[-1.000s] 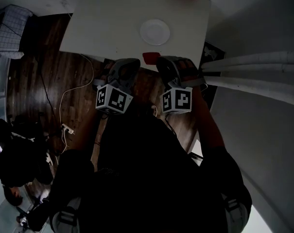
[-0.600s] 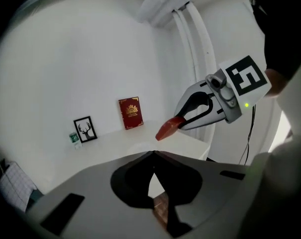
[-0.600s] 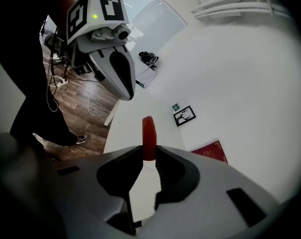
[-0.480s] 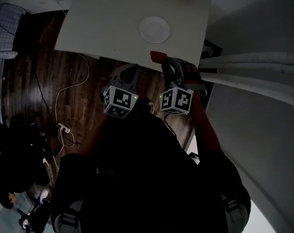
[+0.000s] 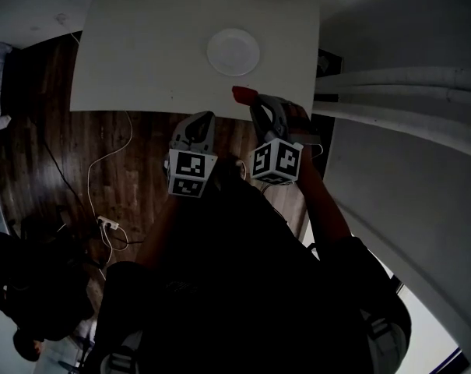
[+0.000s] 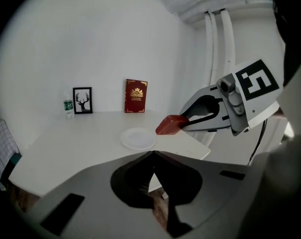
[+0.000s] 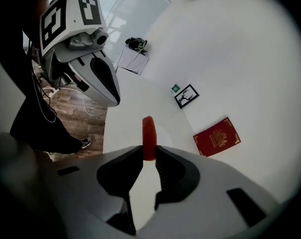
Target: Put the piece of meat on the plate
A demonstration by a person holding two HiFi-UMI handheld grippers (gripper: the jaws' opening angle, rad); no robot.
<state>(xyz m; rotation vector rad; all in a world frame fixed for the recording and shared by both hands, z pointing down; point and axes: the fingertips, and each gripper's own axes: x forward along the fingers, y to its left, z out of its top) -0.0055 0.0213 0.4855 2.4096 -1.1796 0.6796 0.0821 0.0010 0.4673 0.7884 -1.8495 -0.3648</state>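
Red and wedge-shaped, the piece of meat (image 5: 243,94) is sitting at the tip of the right hand-held gripper (image 5: 249,104) in the head view. It is hanging over the near edge of the white square surface (image 5: 142,45), near the round white plate (image 5: 233,51) but apart from it. The left hand-held gripper (image 5: 198,127) is hanging over the dark wooden floor (image 5: 56,154).

The left gripper view is adding a dark red book (image 6: 136,96) and a framed deer picture (image 6: 82,100) by the far wall. Its own jaws are pressing together on nothing.

The right gripper view is showing its jaws clamping the meat, whose lower end is hiding between them. The plate is proving hard to pick out there.
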